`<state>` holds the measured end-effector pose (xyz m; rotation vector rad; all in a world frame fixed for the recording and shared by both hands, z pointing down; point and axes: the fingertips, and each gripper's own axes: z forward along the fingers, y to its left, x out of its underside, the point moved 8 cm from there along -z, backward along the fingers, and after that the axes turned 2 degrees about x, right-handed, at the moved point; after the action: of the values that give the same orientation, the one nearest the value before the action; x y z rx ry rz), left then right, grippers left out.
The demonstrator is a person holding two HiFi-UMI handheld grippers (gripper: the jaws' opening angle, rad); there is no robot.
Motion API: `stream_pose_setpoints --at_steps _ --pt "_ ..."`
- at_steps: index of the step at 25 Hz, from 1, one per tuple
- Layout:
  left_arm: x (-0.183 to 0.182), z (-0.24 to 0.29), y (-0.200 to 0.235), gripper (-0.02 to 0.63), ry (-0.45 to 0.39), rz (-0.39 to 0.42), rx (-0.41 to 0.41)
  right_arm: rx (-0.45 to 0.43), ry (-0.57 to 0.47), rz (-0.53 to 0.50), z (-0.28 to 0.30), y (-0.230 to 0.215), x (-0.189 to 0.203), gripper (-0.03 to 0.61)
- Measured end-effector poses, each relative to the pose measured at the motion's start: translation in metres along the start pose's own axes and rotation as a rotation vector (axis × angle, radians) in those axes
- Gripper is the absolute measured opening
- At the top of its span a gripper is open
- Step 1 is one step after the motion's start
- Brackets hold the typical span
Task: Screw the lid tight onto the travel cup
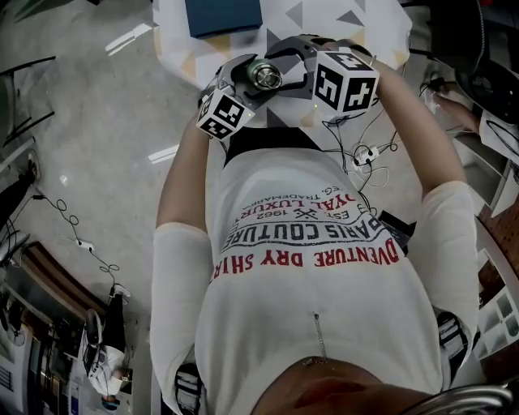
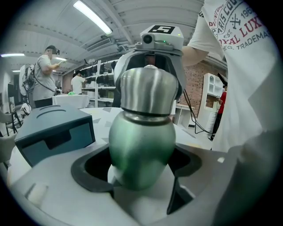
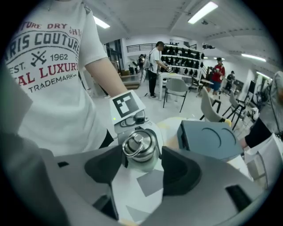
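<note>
One green travel cup, silver ring-topped lid

— How many cups?
— One travel cup, with one steel lid and one ring on top of that lid.
— And grippers?
— Two: the left gripper and the right gripper. There is one marker cube on the left and a second marker cube on the right.
— What else?
— One table and one teal box. Behind are at least two grey chairs. The bystanders number three or more, too small to count surely.
</note>
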<state>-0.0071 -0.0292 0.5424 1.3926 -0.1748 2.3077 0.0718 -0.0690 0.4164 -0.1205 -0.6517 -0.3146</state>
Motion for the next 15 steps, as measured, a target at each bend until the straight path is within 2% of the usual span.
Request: stream_pose_setpoints --at_steps 5,7,11,15 --pt "-0.0004 -0.0009 -0.0008 0.385 0.005 -0.001 -0.001 -0.059 0.034 -0.105 0.0071 0.0034 -0.0034 0.284" --pt "0.0 -0.0008 -0.0006 0.385 0.006 -0.001 -0.001 -0.055 0.023 -0.113 0.009 0.0038 -0.0031 0.258" --pt "0.0004 -0.0008 -0.0001 0.387 0.007 -0.001 -0.001 -0.017 0.003 -0.037 0.009 0.0041 -0.0019 0.253" --pt "-0.0007 -0.0021 -0.0004 0.387 0.007 -0.003 0.001 0.065 -0.007 0.06 0.0081 0.0095 -0.0024 0.252"
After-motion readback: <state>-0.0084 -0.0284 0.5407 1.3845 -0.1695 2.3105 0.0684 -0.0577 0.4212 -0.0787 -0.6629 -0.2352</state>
